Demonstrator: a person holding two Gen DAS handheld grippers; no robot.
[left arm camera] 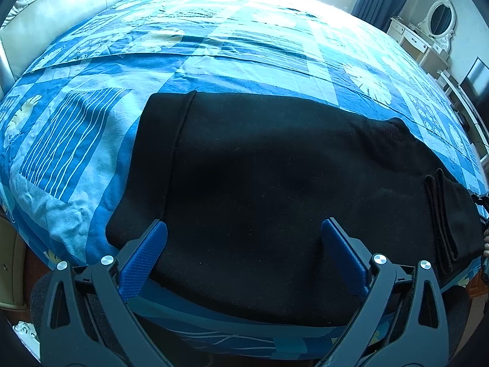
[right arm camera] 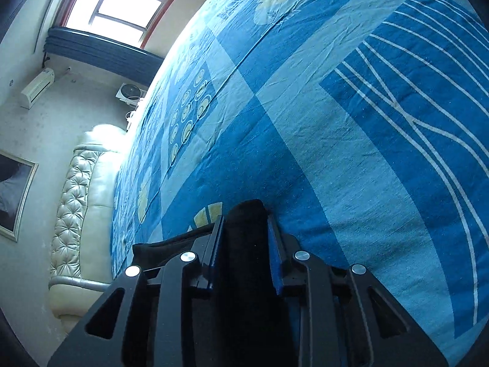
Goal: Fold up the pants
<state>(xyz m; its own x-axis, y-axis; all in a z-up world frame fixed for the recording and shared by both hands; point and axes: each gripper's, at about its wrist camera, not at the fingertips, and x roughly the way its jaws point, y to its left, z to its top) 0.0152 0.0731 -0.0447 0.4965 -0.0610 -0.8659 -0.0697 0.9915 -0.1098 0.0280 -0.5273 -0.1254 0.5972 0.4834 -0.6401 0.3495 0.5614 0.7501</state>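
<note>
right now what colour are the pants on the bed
Plain black pants, lying on the blue patterned bedsheet. The left wrist view shows them best.

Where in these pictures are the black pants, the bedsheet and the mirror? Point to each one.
pants point(left arm camera: 275, 165): left wrist view, middle of the flat black cloth.
bedsheet point(left arm camera: 244, 70): left wrist view, bare blue patch beyond the pants.
mirror point(left arm camera: 441, 19): left wrist view, oval glass at upper right.

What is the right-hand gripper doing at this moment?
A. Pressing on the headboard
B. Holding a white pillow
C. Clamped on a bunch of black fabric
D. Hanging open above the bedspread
C: in the right wrist view the right gripper has its fingers closed against a thick fold of the black pants, over the blue bedspread.
</note>
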